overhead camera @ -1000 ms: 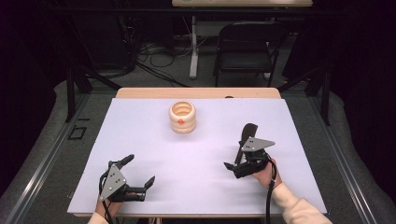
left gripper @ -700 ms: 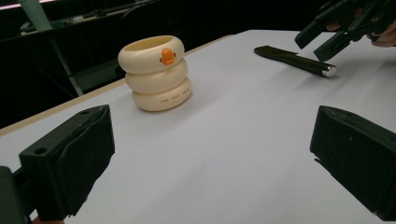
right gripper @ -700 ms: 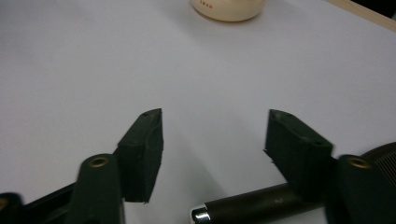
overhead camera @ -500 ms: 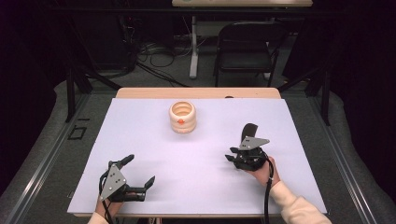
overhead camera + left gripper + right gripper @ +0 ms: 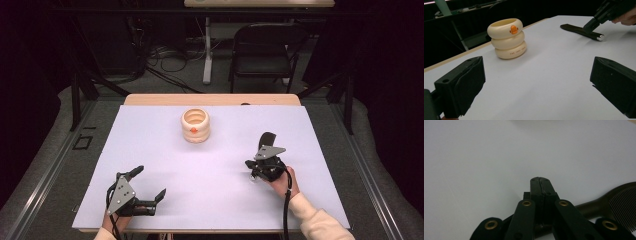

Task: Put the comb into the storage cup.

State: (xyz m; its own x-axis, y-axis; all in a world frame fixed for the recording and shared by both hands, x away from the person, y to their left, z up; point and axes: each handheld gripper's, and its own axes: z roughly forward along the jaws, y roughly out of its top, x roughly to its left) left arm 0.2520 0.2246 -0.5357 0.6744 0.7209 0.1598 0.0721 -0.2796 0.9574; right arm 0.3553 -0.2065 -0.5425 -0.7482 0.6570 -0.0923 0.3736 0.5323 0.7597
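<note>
A cream holder of stacked rings with an orange duck mark (image 5: 195, 125) (image 5: 507, 37) stands at the table's middle back. A black comb (image 5: 266, 139) (image 5: 579, 30) (image 5: 614, 202) lies flat at the right. My right gripper (image 5: 252, 167) (image 5: 539, 181) is shut, its jaws pressed together with nothing between them, and its tip is down on the comb's handle near the silver end. That gripper (image 5: 590, 25) also appears from the left gripper view. Near the front left edge my left gripper (image 5: 148, 183) (image 5: 536, 82) stands wide open and holds nothing.
The white table top (image 5: 150, 145) ends in a wooden strip at the back. Behind it stand a black chair (image 5: 262, 42), floor cables and dark stands. A cable trails from the right gripper along the person's sleeve (image 5: 315, 222).
The right gripper has turned and shifted slightly over the comb's handle. The left gripper and the holder have stayed put.
</note>
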